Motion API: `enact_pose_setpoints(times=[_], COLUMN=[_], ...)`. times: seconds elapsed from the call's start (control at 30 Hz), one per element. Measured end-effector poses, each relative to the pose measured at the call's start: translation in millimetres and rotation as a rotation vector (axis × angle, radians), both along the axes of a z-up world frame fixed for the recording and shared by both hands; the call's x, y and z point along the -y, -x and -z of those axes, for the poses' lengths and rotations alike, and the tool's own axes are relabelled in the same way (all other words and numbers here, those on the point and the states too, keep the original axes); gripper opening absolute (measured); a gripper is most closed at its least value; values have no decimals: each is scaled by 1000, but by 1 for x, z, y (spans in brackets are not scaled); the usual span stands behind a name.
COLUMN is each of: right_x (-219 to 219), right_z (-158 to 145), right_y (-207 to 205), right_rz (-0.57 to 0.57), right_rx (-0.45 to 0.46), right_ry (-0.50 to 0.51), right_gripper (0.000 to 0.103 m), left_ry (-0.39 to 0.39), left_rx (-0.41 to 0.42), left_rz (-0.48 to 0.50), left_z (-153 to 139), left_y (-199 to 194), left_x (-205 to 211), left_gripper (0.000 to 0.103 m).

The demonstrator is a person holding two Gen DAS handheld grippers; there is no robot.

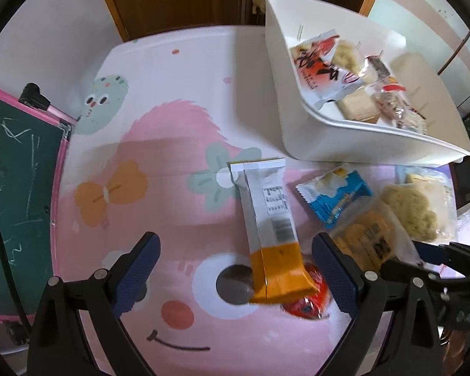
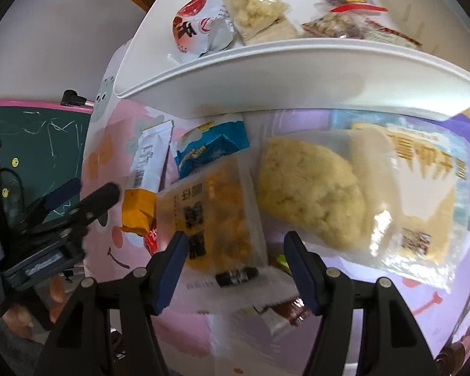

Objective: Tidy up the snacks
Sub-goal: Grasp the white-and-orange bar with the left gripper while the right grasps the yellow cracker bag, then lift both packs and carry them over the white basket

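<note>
Green chalkboard with scribbles sits at my far left, beside the pink cartoon-printed counter. My left gripper hangs over the counter with jaws spread wide, pinching nothing; between them lies a white-and-orange snack bar, barcode side up, its print too small to read, resting on a red packet. Next come a blue packet, an orange-tinted clear packet with blurred dark characters, and a pale cracker bag. My right gripper hovers with jaws apart around the orange-tinted packet's end; I cannot tell whether they touch it. Behind, the white bin holds several snacks, including a red-lettered pouch.
</note>
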State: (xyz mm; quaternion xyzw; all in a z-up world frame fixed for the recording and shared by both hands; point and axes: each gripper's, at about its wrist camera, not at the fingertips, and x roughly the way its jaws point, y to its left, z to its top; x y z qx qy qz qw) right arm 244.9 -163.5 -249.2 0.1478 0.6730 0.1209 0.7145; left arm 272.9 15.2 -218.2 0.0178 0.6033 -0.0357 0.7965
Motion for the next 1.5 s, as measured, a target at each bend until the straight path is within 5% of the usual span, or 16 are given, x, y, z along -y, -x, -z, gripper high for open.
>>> enact_pose_setpoints(times=[0.33, 0.63, 0.77, 1.07, 1.5], right_x=[-26, -40, -45, -48, -1], right_z=[24, 13, 5, -17, -75], right_y=[-6, 1, 8, 30, 74], right_rz=[-58, -76, -87, -85, -18], right_rx=[-57, 26, 70, 134, 225], right_ry=[-59, -12, 36, 94, 101], right_gripper=[66, 56, 50, 48, 48], left_ry=[39, 14, -6, 11, 97], left_rx=[-99, -107, -81, -60, 25], left_rz=[-44, -49, -51, -98, -83], left_z=[41, 49, 46, 32, -44], left_y=[-26, -27, -24, -1, 69], left_x=[-5, 1, 4, -5, 5], left_gripper=[92, 61, 40, 37, 37])
